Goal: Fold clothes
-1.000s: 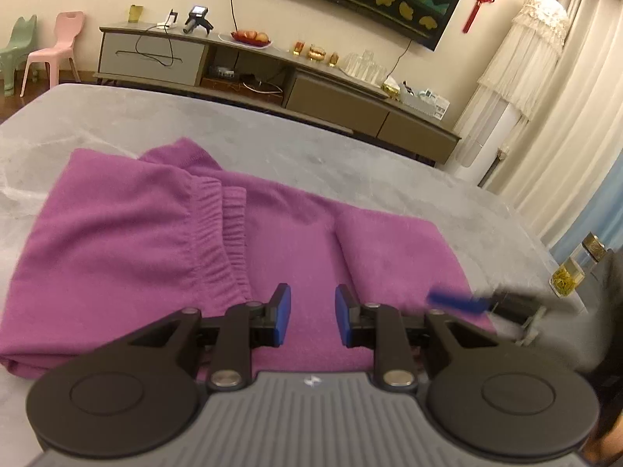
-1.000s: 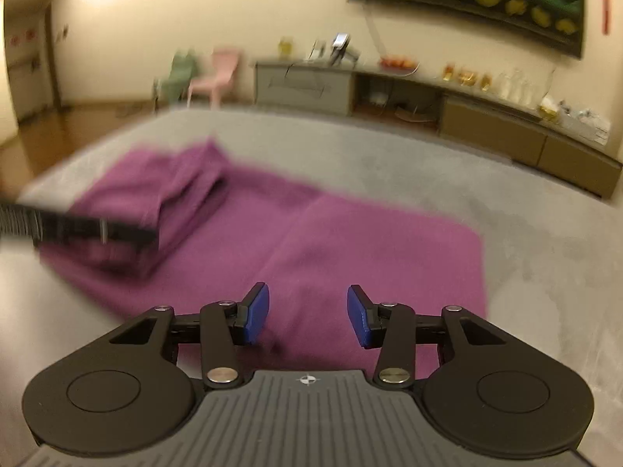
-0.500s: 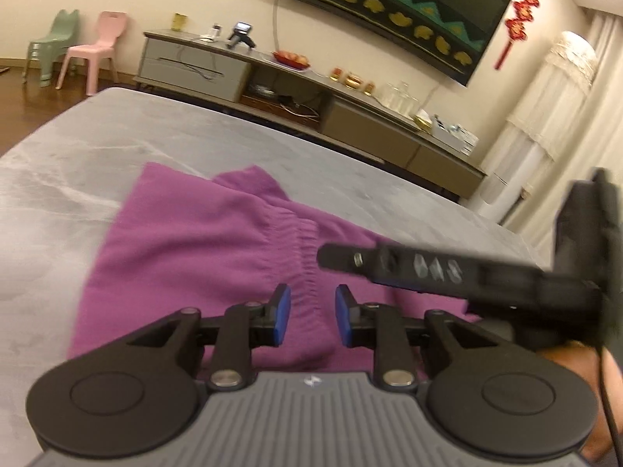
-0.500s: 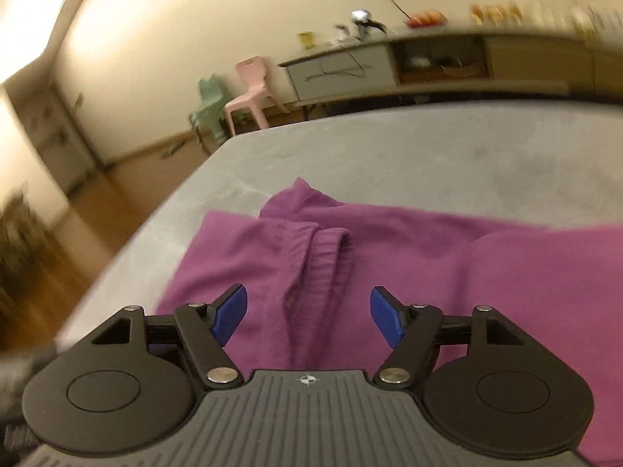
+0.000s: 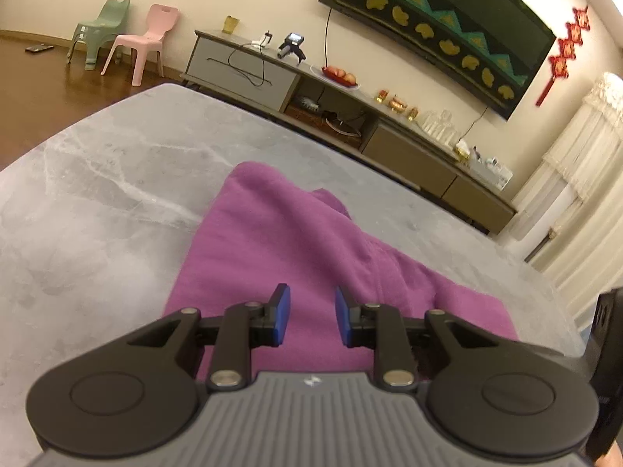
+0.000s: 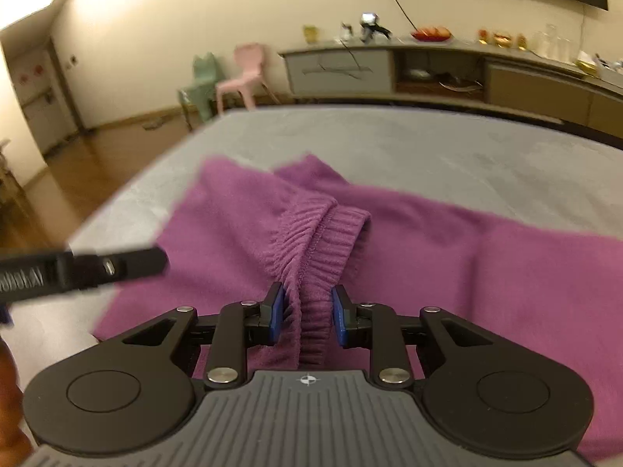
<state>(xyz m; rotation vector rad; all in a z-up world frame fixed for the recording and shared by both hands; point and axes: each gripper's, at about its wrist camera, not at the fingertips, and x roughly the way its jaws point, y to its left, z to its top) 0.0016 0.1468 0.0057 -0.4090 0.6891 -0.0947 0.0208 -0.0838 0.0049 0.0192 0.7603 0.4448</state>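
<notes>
A purple fleece garment (image 5: 296, 241) lies partly folded on the grey marbled table (image 5: 97, 202). Low over its near part, my left gripper (image 5: 311, 317) is open with a narrow gap, and no cloth shows between its blue pads. In the right wrist view the garment's ribbed elastic waistband (image 6: 323, 241) rises in a ridge and runs between the blue pads. My right gripper (image 6: 307, 315) is shut on that waistband. One blurred black finger of the left gripper (image 6: 117, 264) reaches in from the left over the garment's left part.
Bare grey table (image 6: 409, 144) stretches behind and left of the garment, its left edge dropping to a wooden floor (image 6: 97, 163). A low TV cabinet (image 5: 350, 101), a pink chair (image 5: 144, 46) and a green chair (image 5: 101, 27) stand far behind. White curtains (image 5: 584, 194) hang at right.
My right gripper has moved forward onto the waistband and its jaws have narrowed from wide apart to shut on it. The left gripper has swung left over the garment's left part.
</notes>
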